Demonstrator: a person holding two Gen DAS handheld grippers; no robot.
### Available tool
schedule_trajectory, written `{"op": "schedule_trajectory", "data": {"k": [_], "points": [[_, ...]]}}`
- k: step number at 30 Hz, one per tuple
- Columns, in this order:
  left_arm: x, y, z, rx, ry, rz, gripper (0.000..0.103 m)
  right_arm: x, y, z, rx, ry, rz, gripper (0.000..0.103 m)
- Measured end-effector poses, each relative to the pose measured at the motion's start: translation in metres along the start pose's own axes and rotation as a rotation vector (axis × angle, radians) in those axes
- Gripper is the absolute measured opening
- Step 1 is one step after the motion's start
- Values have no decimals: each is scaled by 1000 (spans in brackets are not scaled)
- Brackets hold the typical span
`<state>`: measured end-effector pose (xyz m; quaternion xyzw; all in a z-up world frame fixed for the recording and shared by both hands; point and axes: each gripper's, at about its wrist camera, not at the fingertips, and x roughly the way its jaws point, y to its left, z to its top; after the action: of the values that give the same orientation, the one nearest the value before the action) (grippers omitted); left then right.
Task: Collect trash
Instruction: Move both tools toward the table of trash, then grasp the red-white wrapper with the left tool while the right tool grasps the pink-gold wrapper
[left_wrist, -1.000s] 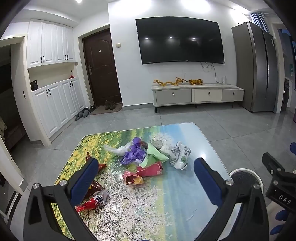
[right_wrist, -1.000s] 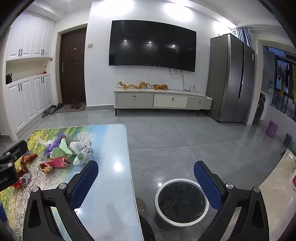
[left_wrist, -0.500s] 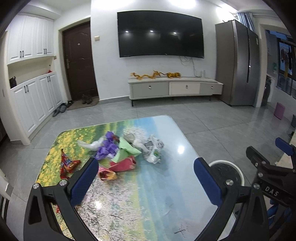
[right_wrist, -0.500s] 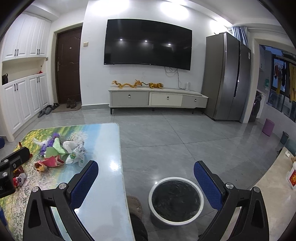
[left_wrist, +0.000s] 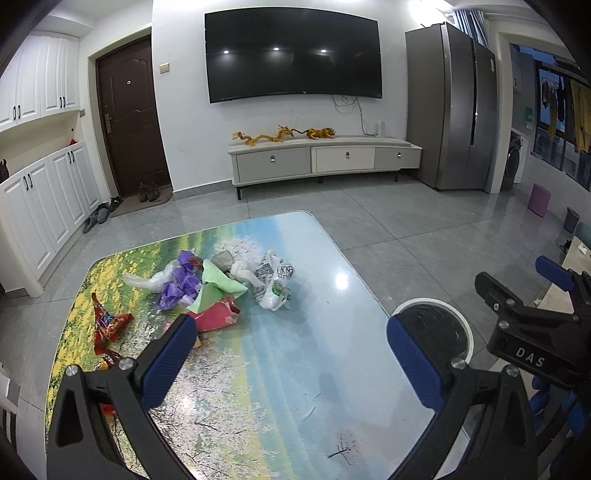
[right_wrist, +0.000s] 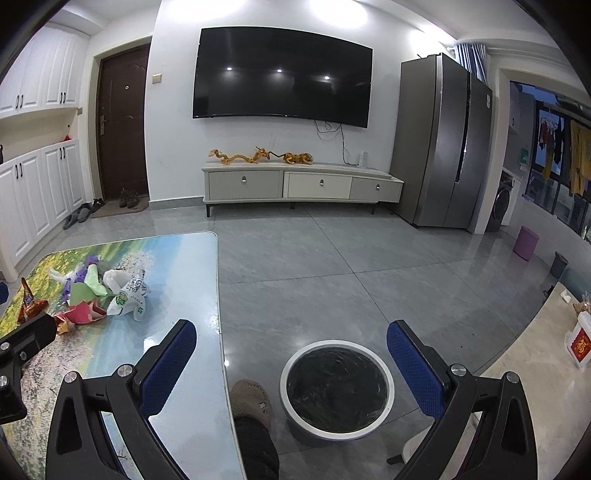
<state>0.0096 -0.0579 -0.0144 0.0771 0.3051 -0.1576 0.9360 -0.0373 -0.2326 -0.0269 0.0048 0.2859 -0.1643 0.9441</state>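
1. The left gripper (left_wrist: 291, 354) has two black plastic arms with triangular cut-outs, each ending in a blue pad (left_wrist: 170, 360) with a fine dotted texture.
2. Silver screw heads (left_wrist: 125, 364) sit on each arm near the pad mounts.
3. The right gripper (right_wrist: 291, 358) is built alike: black frame, blue textured jaws, silver screws.
4. Seen from the left wrist view, the right gripper's black body carries white letters "DAS" (left_wrist: 530, 356) and small screws.
5. A tan knitted slipper (right_wrist: 251, 400) shows below a dark trouser leg (right_wrist: 256, 448).

Left claw (left_wrist: 291, 354) spread wide and empty, right claw (right_wrist: 291, 354) likewise agape, both level
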Motion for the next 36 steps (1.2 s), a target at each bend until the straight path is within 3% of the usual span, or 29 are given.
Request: {"op": "schedule_trajectory", "data": {"k": [15, 18, 22, 25, 29, 31, 36], "points": [[19, -2, -4, -9, 38, -63, 103, 15, -2, -4, 9, 37, -23, 103], [23, 2, -7, -22, 50, -91, 103, 18, 1, -3, 17, 57, -4, 103], [24, 17, -13, -37, 45, -75, 103, 27, 12, -2, -10, 98, 41, 103], [26, 50, -23, -80, 57, -57, 103, 34, 29, 0, -36, 127, 117, 103], [24, 116, -44, -137, 80, 39, 102, 43, 56, 1, -74, 167, 234, 103], [23, 156, -56, -173, 108, 87, 96, 50, 72, 2, -82, 201, 337, 98], [17, 219, -80, -235, 166, 143, 84, 68, 117, -2, -101, 303, 568, 70]]}}
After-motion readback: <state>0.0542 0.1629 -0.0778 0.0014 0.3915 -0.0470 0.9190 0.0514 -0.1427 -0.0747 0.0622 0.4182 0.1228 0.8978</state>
